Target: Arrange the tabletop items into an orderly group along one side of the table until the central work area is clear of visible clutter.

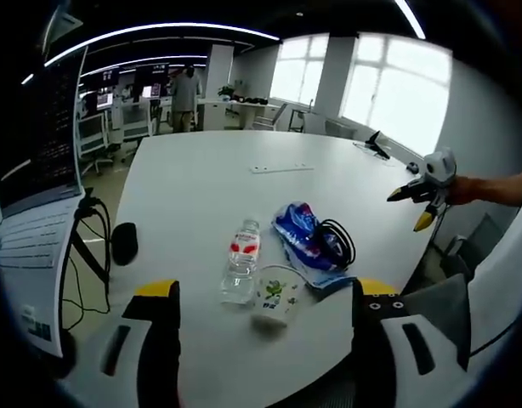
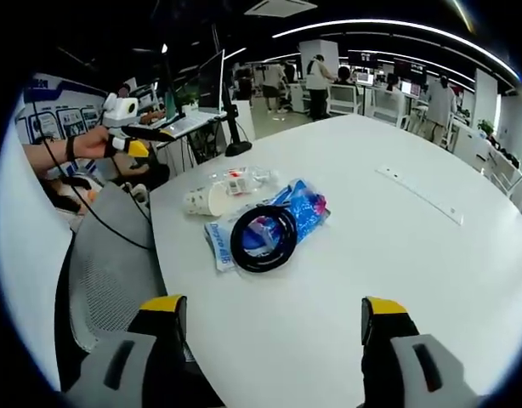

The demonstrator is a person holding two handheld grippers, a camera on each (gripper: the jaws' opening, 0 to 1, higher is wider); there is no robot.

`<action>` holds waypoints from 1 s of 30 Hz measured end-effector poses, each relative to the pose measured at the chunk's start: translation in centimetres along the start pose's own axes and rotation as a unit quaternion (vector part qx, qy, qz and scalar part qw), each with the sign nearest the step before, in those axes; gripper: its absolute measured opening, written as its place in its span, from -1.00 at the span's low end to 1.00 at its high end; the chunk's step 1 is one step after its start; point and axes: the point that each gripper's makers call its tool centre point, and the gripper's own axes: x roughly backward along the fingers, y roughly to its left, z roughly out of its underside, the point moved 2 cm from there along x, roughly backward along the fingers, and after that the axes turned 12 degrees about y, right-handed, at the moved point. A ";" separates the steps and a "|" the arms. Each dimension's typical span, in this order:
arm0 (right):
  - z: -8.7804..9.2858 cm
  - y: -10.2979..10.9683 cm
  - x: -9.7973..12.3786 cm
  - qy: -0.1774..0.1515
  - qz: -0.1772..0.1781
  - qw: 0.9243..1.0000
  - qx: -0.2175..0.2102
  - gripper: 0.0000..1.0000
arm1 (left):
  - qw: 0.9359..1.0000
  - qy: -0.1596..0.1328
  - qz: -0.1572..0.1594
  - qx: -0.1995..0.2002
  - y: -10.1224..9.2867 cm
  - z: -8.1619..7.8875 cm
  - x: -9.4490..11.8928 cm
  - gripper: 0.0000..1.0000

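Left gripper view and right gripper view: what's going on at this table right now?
A person holds a gripper in each hand above a white table; both are open and empty. The left gripper faces a lying water bottle, a tipped paper cup and a blue packet with a black cable coil on it. The right gripper hangs over the table edge beside a grey chair. Nothing is grasped yet; the items sit clustered near one edge.

bottle, cup, blue bag, cable coil
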 end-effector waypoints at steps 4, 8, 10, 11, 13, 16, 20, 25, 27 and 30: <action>0.3 0.2 0.1 0.002 0.004 1.000 -0.004 0.73 | 1.000 0.004 0.003 -0.001 -0.5 0.1 0.0 0.69; 0.5 0.1 0.0 0.001 0.004 1.000 -0.009 0.72 | 1.000 0.004 0.005 -0.002 -0.8 0.0 0.1 0.69; 0.4 0.3 0.0 -0.001 0.004 1.000 -0.010 0.72 | 1.000 0.002 0.005 -0.003 -0.9 -0.2 0.2 0.69; 0.3 0.4 0.0 -0.002 0.005 1.000 -0.010 0.72 | 1.000 0.002 0.006 -0.003 -0.9 -0.2 0.2 0.69; 0.3 0.4 0.0 -0.002 0.006 1.000 -0.009 0.72 | 1.000 0.002 0.006 -0.003 -1.1 -0.2 0.3 0.69; 0.2 0.5 0.0 -0.003 0.005 1.000 -0.010 0.71 | 1.000 0.002 0.007 -0.003 -1.2 -0.3 0.4 0.68; 0.0 0.8 0.1 -0.003 0.005 1.000 -0.009 0.71 | 1.000 0.000 0.007 0.002 -1.0 -0.2 0.4 0.68; 0.1 0.7 -0.1 0.000 0.005 1.000 -0.009 0.69 | 1.000 0.002 0.008 0.002 -1.0 0.1 0.2 0.67; 0.0 0.9 0.0 0.000 0.005 1.000 -0.009 0.69 | 1.000 0.002 0.009 0.003 -0.9 0.2 0.1 0.67; -0.1 0.8 -0.1 -0.003 0.005 1.000 -0.011 0.69 | 1.000 0.002 0.009 0.005 -0.9 0.1 0.1 0.66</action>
